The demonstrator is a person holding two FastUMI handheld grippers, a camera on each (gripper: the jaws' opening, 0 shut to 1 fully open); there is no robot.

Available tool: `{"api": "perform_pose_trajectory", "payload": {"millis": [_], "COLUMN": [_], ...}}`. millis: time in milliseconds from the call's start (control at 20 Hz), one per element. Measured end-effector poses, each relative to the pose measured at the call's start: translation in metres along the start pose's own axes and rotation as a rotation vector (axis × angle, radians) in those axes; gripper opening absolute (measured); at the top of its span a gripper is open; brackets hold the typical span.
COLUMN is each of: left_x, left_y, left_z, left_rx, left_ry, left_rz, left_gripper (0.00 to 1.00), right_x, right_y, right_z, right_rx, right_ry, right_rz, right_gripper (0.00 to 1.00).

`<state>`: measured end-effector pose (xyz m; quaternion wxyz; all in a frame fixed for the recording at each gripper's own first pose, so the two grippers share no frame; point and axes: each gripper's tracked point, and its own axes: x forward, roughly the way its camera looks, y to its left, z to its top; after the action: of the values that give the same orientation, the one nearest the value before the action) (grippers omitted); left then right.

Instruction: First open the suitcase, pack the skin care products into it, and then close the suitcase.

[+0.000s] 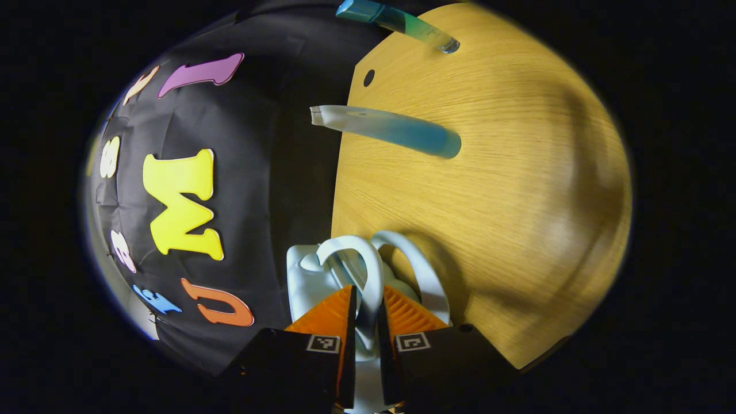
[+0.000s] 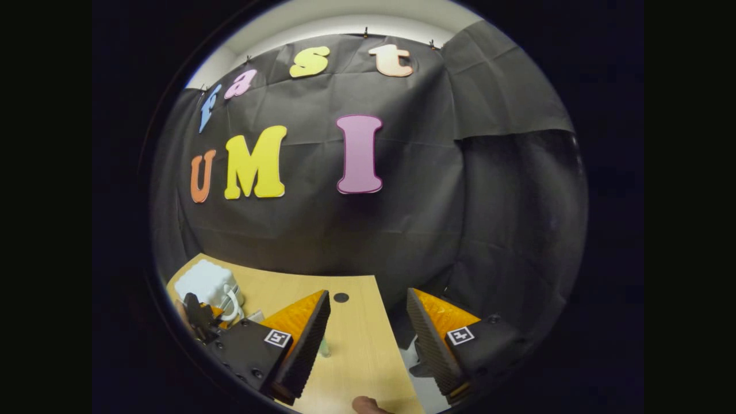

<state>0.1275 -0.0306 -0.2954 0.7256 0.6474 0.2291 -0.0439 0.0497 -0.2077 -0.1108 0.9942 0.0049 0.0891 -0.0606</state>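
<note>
Gripping one white loop handle (image 1: 368, 259) of the small white suitcase (image 1: 302, 276), low in the middle of the left gripper view. Probably working on the opening step, though not showing whether the lid is parted yet.

Calling for a pull on this one loop alone, away from the second loop (image 1: 425, 270) just beside it, so that the two halves separate instead of the whole case lifting. Also calling for a firm, square pinch, since a thin rounded handle is likely to roll or slip out sideways. Possibly needing the free gripper to pin the case down.

Left gripper (image 1: 368, 290): closing to a narrow gap, both fingers pressing on the handle running between them.

Right gripper (image 2: 368, 293): spreading wide, holding nothing, hanging over the far edge of the wooden table (image 2: 351, 351) at the bottom of the right gripper view. Showing the suitcase (image 2: 204, 282) at the lower left there, well apart from these fingers.

Waiting on the table (image 1: 517, 201): two skin care tubes, one (image 1: 397, 129) in the upper middle of the left gripper view, the other (image 1: 402, 23) at its top edge, both outside the case.
</note>
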Motion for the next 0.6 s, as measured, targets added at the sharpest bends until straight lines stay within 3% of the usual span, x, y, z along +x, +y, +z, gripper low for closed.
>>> {"api": "perform_pose_trajectory", "payload": {"millis": [250, 600], "left_x": [-0.002, -0.032], "left_y": [0.007, 0.067], "left_z": [0.003, -0.014], "left_rx": [-0.071, -0.234], "left_ry": [-0.082, -0.171], "left_rz": [-0.044, 0.055], "left_gripper": [0.10, 0.00], "right_x": [-0.027, -0.059], "right_y": [0.026, 0.077], "right_z": [0.014, 0.048], "right_rx": [-0.026, -0.013], "right_ry": [-0.022, -0.065], "right_rz": [-0.034, -0.057], "right_gripper": [0.80, 0.79]}}
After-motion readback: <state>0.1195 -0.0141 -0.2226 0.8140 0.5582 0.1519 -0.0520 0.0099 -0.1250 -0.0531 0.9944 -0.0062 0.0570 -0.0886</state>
